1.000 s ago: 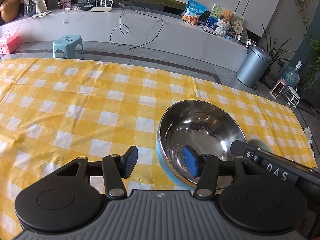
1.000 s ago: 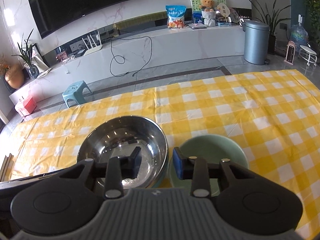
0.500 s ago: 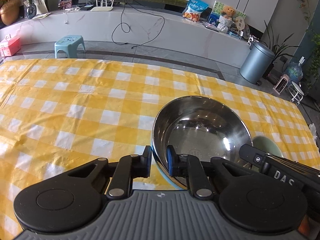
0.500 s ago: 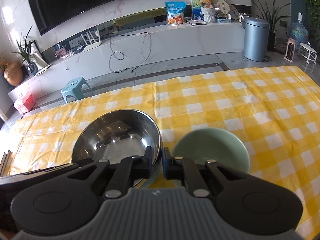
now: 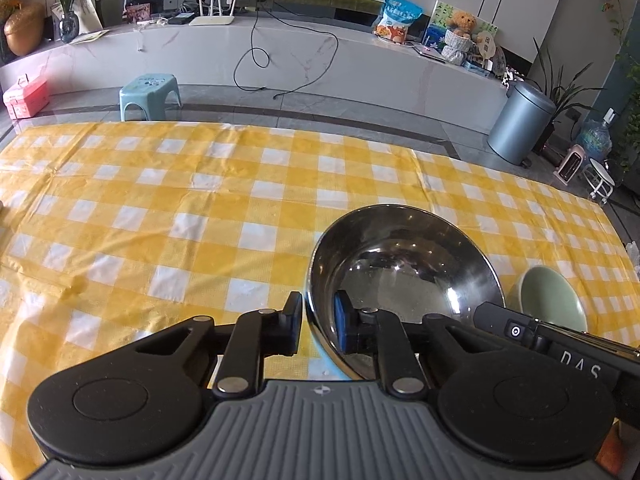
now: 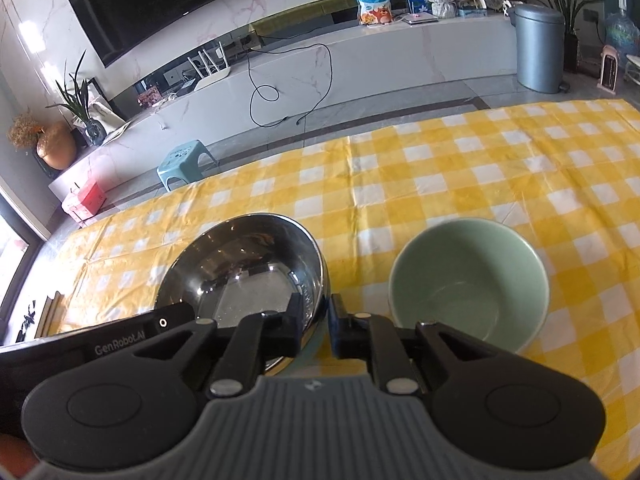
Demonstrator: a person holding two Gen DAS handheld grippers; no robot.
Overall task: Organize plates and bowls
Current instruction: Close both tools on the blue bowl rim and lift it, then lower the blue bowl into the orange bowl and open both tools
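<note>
A shiny steel bowl [image 5: 404,276] is held between both grippers, tilted slightly, over a light blue plate edge [image 5: 324,368]. My left gripper [image 5: 318,326] is shut on the bowl's left rim. My right gripper [image 6: 316,326] is shut on the bowl's right rim [image 6: 320,280]. A pale green bowl [image 6: 468,284] stands upright on the yellow checked cloth just right of the steel bowl; it also shows in the left wrist view [image 5: 552,300].
The yellow and white checked tablecloth [image 5: 180,216] covers the table. Beyond the far edge are a teal stool [image 5: 150,94], a grey bin [image 5: 520,124] and a long white counter [image 5: 280,56].
Both grippers closed onto the steel bowl's opposite rims. The bowl has risen and tilted a little, and the green bowl now sits clearly apart from it.
</note>
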